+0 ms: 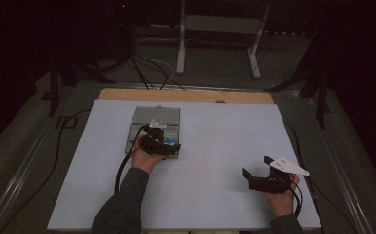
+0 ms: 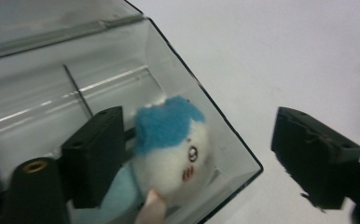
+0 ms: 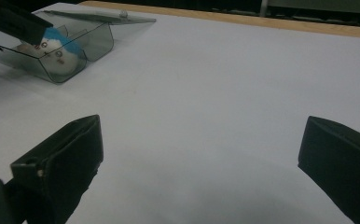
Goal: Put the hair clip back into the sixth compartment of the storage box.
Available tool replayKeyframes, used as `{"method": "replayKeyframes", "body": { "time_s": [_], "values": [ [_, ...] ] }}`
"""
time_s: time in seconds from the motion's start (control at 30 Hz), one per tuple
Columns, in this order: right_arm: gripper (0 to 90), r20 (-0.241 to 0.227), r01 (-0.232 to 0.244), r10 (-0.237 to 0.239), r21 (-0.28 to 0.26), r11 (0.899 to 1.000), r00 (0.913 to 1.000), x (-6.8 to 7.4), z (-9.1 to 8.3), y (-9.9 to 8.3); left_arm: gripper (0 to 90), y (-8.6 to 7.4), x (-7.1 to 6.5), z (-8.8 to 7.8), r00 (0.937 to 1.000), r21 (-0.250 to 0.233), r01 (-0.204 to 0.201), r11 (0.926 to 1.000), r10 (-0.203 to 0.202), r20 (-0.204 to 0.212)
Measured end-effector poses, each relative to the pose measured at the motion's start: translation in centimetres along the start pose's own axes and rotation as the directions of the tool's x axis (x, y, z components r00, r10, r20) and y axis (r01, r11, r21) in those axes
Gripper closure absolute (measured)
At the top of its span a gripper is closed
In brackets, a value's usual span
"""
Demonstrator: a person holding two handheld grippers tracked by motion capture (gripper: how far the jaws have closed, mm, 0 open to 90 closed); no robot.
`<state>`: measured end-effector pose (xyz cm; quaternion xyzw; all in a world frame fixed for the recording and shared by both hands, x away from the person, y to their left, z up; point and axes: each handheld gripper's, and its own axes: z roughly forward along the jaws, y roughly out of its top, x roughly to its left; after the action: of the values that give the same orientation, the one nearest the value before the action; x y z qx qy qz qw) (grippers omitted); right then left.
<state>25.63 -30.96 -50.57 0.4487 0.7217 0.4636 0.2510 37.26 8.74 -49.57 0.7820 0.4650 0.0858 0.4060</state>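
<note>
My left tool [image 2: 201, 158] stands released around the plush toy [image 2: 171, 149] in the clear box [image 2: 225, 130]; light, soft and squashy, I judge it best gripped across its round body.

Dim, grainy throughout (surroundings near black); close fingers blurred, soft shadow beneath.

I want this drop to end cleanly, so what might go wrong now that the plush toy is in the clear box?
The plush toy sits against the near corner wall of the clear box, beside one jaw of the left claw. Pulling out could drag the toy along or nudge the light box. The open lid might also get bumped.
</note>
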Motion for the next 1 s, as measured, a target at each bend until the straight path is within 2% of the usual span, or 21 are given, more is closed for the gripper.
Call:
{"method": "replayKeyframes", "body": {
  "time_s": [0.03,0.17,0.27,0.4,0.67,0.8,0.9,0.93,1.0],
  "values": [
    [0.0,0.000,0.000,0.000,0.000,1.000,1.0000,0.0,0.0,0.0,10.0,0.0,0.1,-0.2,1.0000,-0.007,0.002,1.0000,-0.002,-0.003],
    [0.0,0.000,-0.001,0.001,-0.002,1.000,1.0000,0.0,0.0,0.0,1.3,0.0,0.5,-0.9,0.9999,-0.035,0.010,0.9993,-0.010,-0.007],
    [0.0,0.000,0.000,0.000,-0.001,1.000,1.0000,0.0,0.0,0.0,0.8,0.0,0.7,-1.7,0.9997,-0.075,0.007,0.9972,-0.008,-0.022],
    [0.0,0.000,-0.001,0.001,-0.002,1.000,1.0000,0.0,0.0,0.0,0.8,0.0,0.8,-2.8,0.9990,-0.104,-0.010,0.9945,0.005,-0.043],
    [0.0,-0.002,0.000,0.000,-0.003,1.000,1.0000,0.1,0.0,0.0,0.8,-0.8,1.4,-5.4,0.9958,-0.176,-0.036,0.9838,0.020,-0.089],
    [0.0,-0.003,-0.004,0.004,-0.005,1.000,1.0000,0.1,0.0,0.0,0.8,-1.4,1.5,-6.8,0.9924,-0.214,-0.058,0.9752,0.033,-0.119],
    [0.0,-0.009,-0.005,0.005,-0.008,1.000,0.9999,0.2,0.0,0.0,0.8,-2.4,1.6,-7.9,0.9872,-0.249,-0.087,0.9646,0.050,-0.152],
    [0.0,-0.009,-0.005,0.005,-0.008,1.000,0.9999,0.2,0.0,0.0,0.8,-2.4,1.6,-7.9,0.9872,-0.249,-0.087,0.9646,0.050,-0.152],
    [0.0,-0.011,-0.003,0.003,-0.011,1.000,0.9999,0.3,0.0,0.0,0.8,-3.3,1.7,-8.6,0.9838,-0.276,-0.102,0.9557,0.056,-0.170]
  ]
}}
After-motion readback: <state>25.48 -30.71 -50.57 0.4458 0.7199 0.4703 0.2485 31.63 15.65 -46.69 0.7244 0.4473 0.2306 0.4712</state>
